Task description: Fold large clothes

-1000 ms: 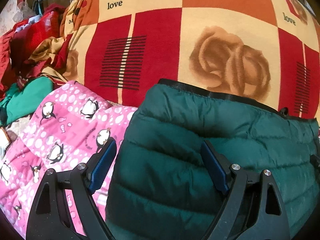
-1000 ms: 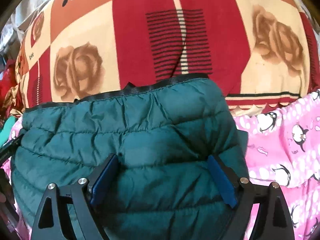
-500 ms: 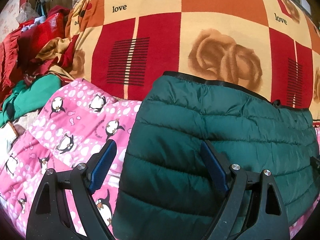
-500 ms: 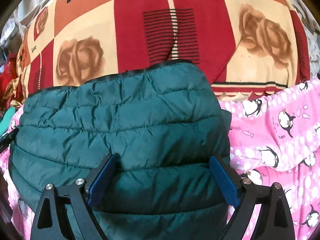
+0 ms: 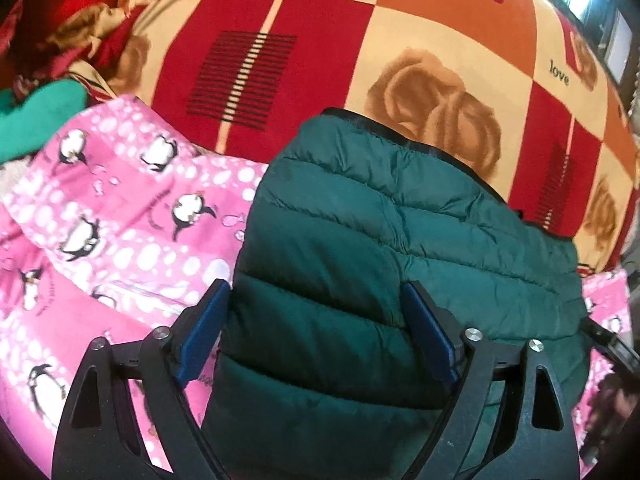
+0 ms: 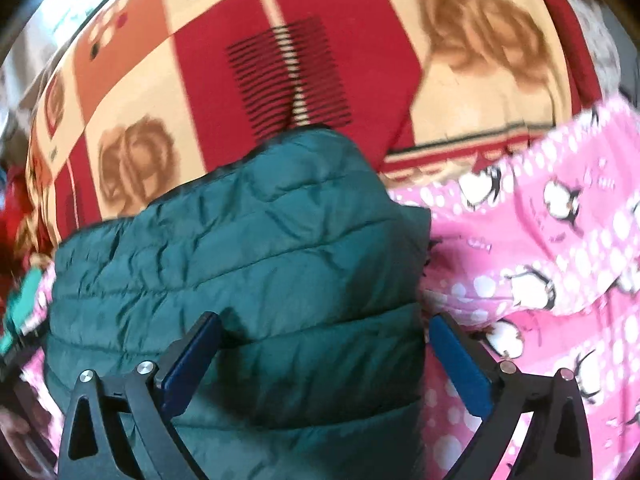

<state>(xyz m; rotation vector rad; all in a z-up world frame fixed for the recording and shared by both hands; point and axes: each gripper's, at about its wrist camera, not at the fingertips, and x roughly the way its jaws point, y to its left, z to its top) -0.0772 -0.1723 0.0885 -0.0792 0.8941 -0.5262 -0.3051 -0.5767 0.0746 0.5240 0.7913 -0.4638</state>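
Observation:
A dark green quilted jacket lies folded into a thick bundle on a pink penguin-print fabric, its black-trimmed hem against a checked rose blanket. My left gripper straddles the jacket's left end and its jaws are opening; the bundle fills the gap between the blue pads. My right gripper straddles the jacket at its right end, jaws also opening. Its right pad stands clear of the jacket's edge, over the pink fabric.
The red, orange and cream blanket covers the surface beyond the jacket. A heap of red clothes and a bright green garment lie at the far left. A black part of the other gripper shows at the right edge.
Both pairs of jaws have spread wider around the jacket's ends. Both views have shifted and rolled, so the jacket's hem now slants. The right gripper's right pad has come off the jacket's edge.

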